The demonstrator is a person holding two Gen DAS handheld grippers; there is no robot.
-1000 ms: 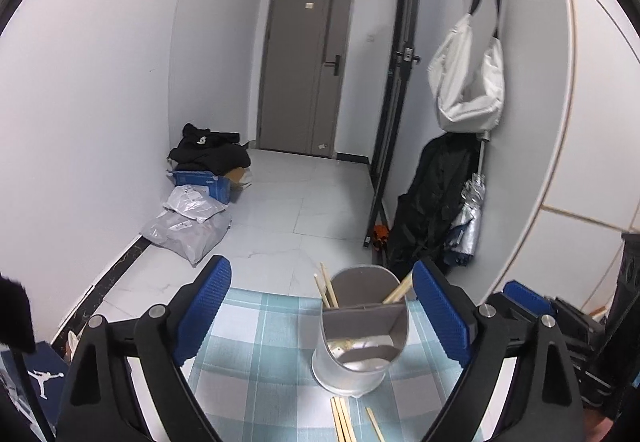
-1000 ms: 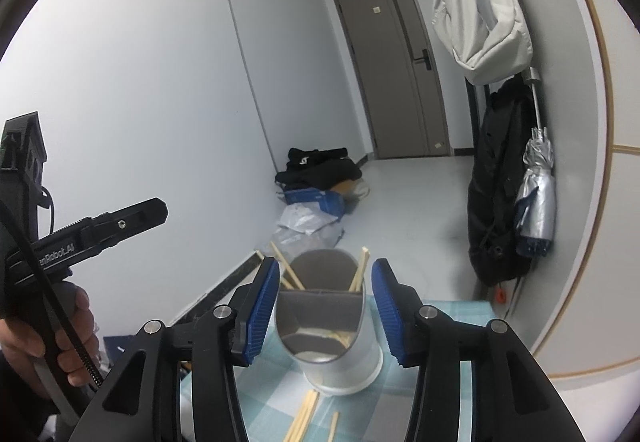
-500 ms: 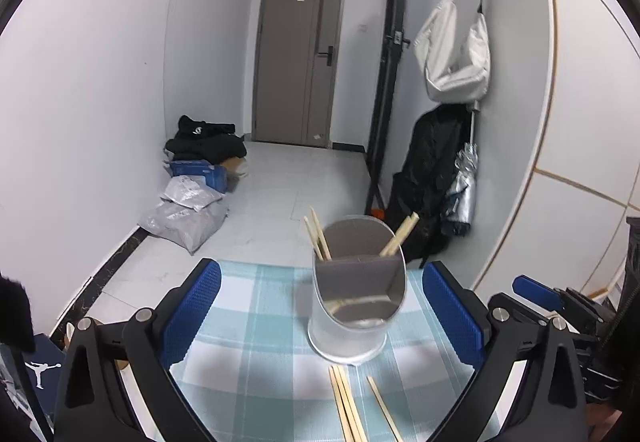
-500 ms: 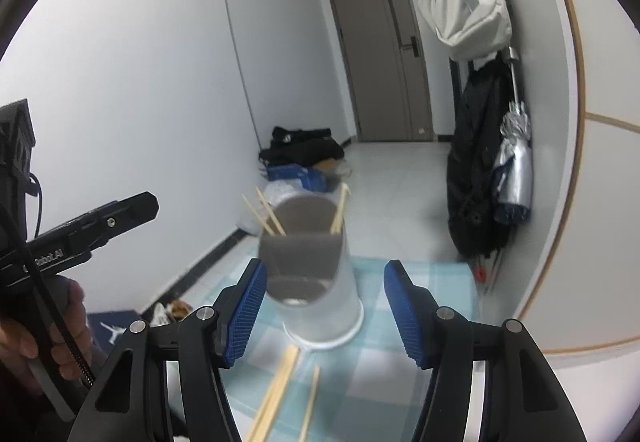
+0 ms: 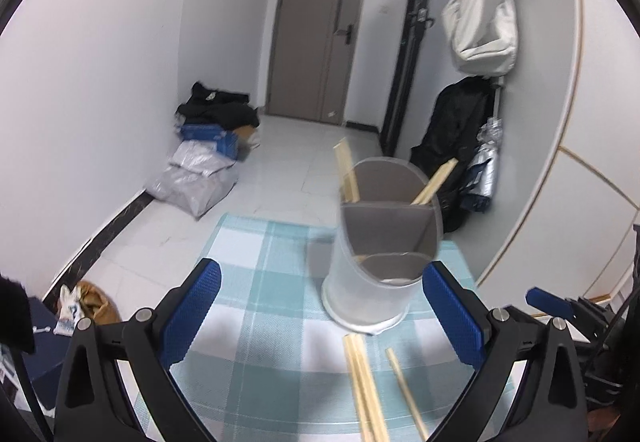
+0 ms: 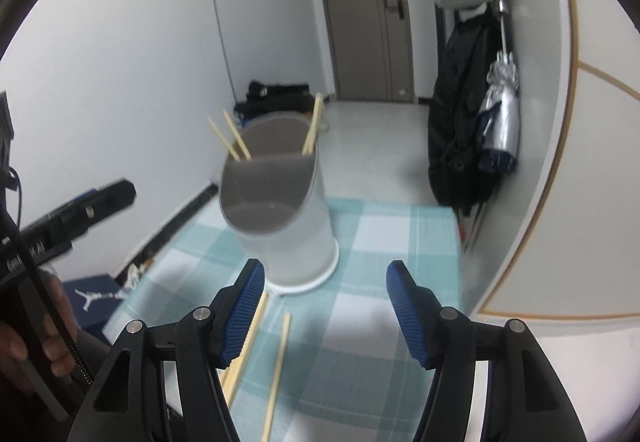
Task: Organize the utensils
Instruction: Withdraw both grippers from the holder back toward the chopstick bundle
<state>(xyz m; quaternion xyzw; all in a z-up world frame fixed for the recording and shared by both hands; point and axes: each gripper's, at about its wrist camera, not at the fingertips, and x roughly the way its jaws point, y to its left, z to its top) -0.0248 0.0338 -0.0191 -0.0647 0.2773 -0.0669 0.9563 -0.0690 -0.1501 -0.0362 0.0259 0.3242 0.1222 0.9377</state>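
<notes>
A grey divided utensil holder (image 5: 380, 242) stands on a blue-and-white checked tablecloth (image 5: 260, 306); it also shows in the right wrist view (image 6: 280, 210). Wooden chopsticks (image 5: 347, 172) stick out of its rear compartment. Loose chopsticks (image 5: 366, 386) lie on the cloth in front of the holder, seen in the right wrist view too (image 6: 278, 366). My left gripper (image 5: 320, 316) is open and empty, with the holder just beyond its jaws. My right gripper (image 6: 324, 308) is open and empty, just short of the holder.
The table edge drops to a white tiled floor (image 5: 280, 162). Bags and a blue box (image 5: 200, 170) lie by the left wall. A black coat and umbrella (image 6: 472, 110) hang at the right wall. The left gripper's body (image 6: 72, 214) sits left of the holder.
Both grippers have pulled back and tipped downward, so more cloth and the loose chopsticks show. The right gripper's jaws have opened wider and no longer flank the holder.
</notes>
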